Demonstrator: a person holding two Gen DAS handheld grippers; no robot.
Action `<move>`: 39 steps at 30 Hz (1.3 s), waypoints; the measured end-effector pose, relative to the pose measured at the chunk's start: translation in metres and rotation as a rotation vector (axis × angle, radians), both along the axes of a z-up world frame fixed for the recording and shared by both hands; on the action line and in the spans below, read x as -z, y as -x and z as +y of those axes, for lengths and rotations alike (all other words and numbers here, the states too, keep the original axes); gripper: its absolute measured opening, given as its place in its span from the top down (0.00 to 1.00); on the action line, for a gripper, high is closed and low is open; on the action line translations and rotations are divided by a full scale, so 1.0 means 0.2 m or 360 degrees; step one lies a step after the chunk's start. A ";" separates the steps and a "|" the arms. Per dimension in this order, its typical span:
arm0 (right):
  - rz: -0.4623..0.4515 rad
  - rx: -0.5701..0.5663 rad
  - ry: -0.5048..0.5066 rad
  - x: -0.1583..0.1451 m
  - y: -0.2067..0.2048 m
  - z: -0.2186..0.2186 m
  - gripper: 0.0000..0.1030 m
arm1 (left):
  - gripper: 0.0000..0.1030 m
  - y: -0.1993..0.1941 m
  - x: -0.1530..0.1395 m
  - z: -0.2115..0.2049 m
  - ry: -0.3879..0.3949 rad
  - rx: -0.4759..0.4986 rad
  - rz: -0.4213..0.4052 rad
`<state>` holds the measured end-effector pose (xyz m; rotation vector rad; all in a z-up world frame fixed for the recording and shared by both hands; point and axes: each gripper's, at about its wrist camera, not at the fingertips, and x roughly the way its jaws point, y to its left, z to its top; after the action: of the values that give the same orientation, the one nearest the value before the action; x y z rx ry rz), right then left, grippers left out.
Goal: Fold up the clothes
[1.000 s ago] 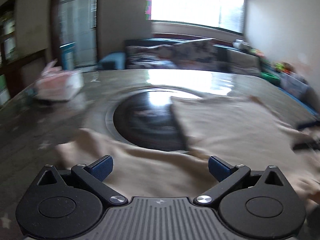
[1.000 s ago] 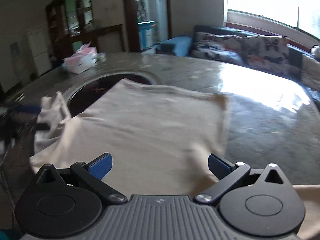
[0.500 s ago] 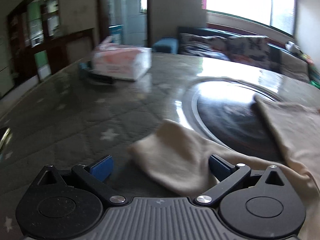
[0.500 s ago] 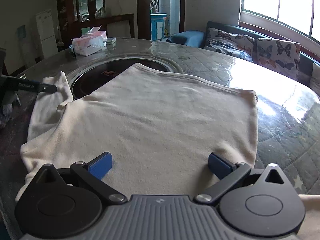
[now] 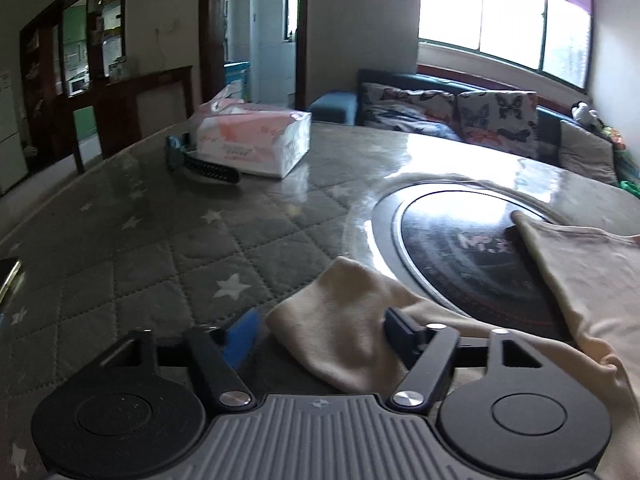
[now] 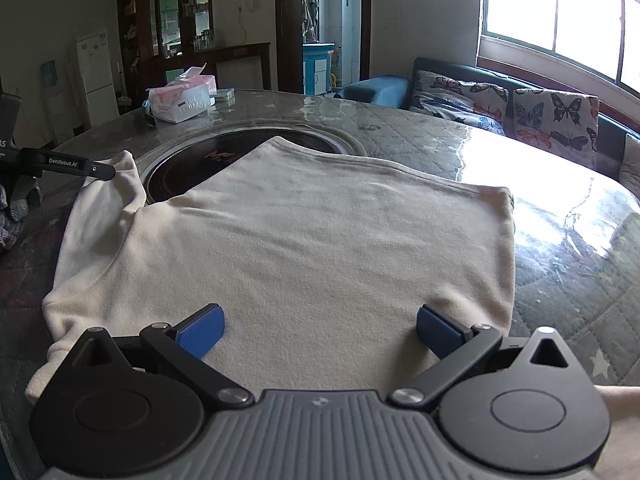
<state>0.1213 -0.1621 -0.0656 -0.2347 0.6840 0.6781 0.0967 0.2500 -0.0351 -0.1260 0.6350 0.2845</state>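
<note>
cream shirt (image 6: 304, 240) flat; left tongs (image 5: 320, 328) straddle its sleeve edge.

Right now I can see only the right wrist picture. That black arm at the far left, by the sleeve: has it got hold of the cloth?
Observer: Not yet. In the left wrist view the left gripper is open. The sleeve end lies between its fingers, unpinched.
Operator: Is anything else lying on that side of the table?
Observer: Yes, a dark flat object sits at the table's left edge, apart from the sleeve. I cannot tell what it is.
Operator: And near the tissue box?
Observer: A black strap lies on the table just in front of the tissue box.
</note>
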 end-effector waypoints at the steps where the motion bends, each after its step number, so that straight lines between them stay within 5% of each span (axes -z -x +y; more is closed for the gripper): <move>1: 0.0000 0.0000 -0.0001 0.00 0.00 0.00 0.00 | 0.42 0.00 0.00 0.00 0.0018 0.0010 -0.0014; 14: -0.0001 0.0002 -0.0005 0.00 0.01 0.00 0.00 | 0.53 0.03 -0.02 0.12 0.0239 -0.0050 -0.0078; 17: -0.0002 0.0003 -0.0004 0.00 0.01 0.00 0.00 | 0.82 0.03 -0.01 0.11 0.0162 -0.0072 -0.0065; 21: -0.0002 0.0003 -0.0004 0.00 0.01 0.00 0.00 | 0.95 0.08 -0.03 0.10 0.0096 -0.0097 -0.0060; 32: -0.0002 0.0004 -0.0005 0.00 0.01 0.00 0.00 | 0.93 0.19 -0.10 0.03 -0.0053 -0.0120 -0.0059; 39: -0.0003 0.0004 -0.0004 0.00 0.01 0.01 0.00 | 0.66 0.18 -0.18 -0.11 -0.0051 -0.0005 -0.0092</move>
<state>0.1195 -0.1610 -0.0653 -0.2320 0.6814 0.6764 0.0601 0.2281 0.0004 -0.1039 0.5727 0.2928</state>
